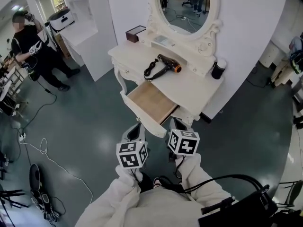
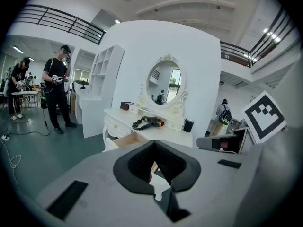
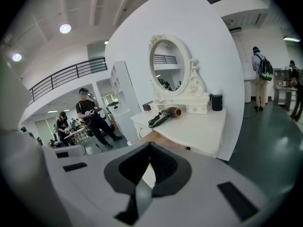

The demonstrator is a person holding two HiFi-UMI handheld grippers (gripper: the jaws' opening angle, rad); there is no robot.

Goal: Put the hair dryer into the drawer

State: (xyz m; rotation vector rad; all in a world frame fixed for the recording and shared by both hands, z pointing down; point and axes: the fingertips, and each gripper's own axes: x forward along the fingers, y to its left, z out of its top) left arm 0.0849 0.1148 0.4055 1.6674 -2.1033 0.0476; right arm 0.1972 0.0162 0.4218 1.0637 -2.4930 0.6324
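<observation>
The hair dryer (image 1: 165,65) lies untouched on the desk (image 1: 199,82), its cord (image 1: 150,70) coiled at 9 o'clock. The drawer (image 1: 151,103) stands open at its 6 o'clock. Farther along 6 o'clock, the left claw (image 1: 136,129) and right claw (image 1: 176,125) hover closed and empty. Grasping and placing are both left to do.

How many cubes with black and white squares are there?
2. The left cube sits on the left tool, the right cube on the right tool, both before the open drawer. None seem hidden.
</observation>
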